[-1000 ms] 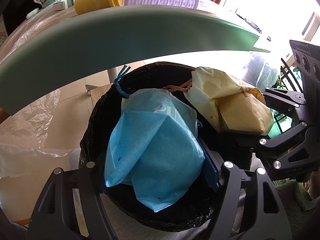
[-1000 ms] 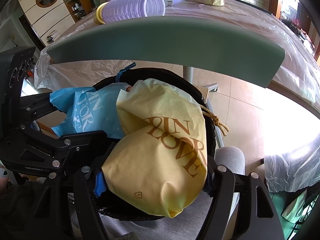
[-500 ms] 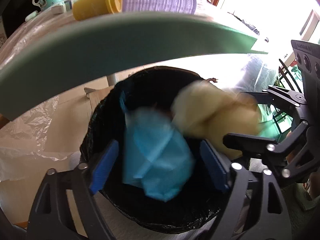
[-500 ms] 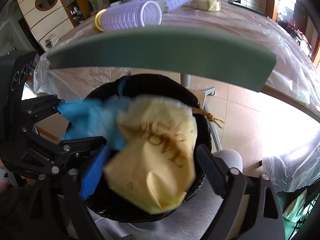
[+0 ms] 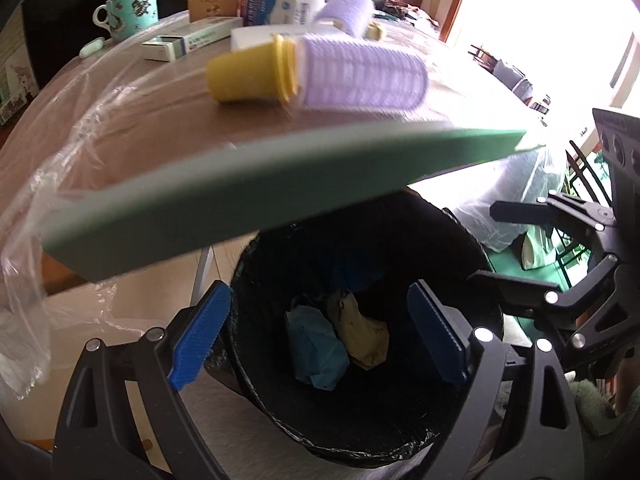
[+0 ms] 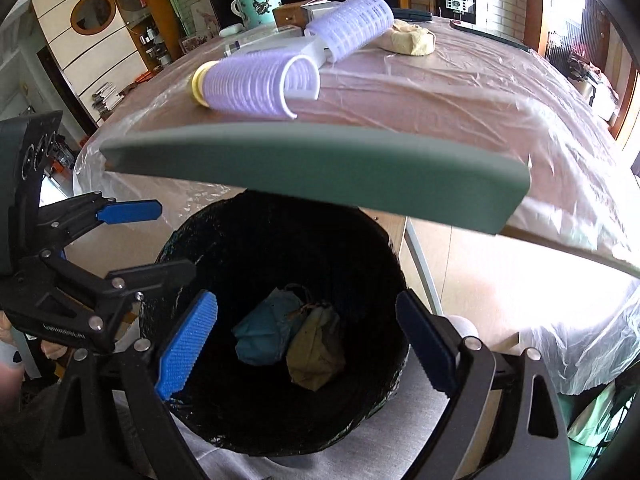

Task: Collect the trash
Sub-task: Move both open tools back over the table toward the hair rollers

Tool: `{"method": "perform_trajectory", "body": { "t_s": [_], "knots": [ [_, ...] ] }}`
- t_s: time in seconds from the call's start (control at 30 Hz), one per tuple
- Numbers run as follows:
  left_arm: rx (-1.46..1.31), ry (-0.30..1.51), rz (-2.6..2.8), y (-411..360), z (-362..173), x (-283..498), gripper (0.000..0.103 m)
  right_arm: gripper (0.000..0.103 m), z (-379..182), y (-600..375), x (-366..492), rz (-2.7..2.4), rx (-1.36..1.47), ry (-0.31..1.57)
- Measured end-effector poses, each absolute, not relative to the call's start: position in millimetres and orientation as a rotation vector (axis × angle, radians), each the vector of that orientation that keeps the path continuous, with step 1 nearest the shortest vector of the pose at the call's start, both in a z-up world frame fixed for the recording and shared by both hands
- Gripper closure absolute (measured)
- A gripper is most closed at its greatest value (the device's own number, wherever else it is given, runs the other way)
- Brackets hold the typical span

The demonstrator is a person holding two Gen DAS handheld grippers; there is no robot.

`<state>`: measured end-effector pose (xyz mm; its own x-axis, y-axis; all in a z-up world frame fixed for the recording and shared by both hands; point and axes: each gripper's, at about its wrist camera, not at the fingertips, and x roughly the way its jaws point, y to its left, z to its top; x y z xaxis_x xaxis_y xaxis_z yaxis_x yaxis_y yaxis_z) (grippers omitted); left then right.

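Both bags in the bin, both grippers empty above it.

We see the blue bag (image 5: 316,344) and yellow bag (image 5: 362,338) lying touching at the bottom of the black-lined bin (image 5: 472,240). Left gripper (image 5: 318,334) is widening, nothing between its pads; right gripper (image 6: 306,338) stands spread, empty. Risk, as we judge it: the table edge (image 6: 320,172) overhangs the bin, so a straight lift could knock it and roll the purple hair roller (image 6: 256,82) near that edge.

blue bag (image 5: 318,346) | yellow bag (image 5: 366,340) | black bin liner (image 5: 360,432) | lilac rollers (image 5: 360,76)
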<state>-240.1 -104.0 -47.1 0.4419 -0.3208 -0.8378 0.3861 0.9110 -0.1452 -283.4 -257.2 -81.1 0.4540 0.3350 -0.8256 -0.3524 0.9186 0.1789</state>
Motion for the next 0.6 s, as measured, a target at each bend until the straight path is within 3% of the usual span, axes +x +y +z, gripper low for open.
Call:
{"method": "perform_trajectory", "body": {
  "t_s": [0.33,0.6],
  "knots": [
    [0.061,1.014,-0.514,-97.5,-7.8,-255.1,0.011,0.013,-44.7,-270.5,-294.0,0.515,0.041,1.013],
    [0.036,0.837,-0.523,-81.3,60.2,-257.9,0.012,0.013,14.9,-283.4,-299.0,0.468,0.025,0.811]
  ]
}}
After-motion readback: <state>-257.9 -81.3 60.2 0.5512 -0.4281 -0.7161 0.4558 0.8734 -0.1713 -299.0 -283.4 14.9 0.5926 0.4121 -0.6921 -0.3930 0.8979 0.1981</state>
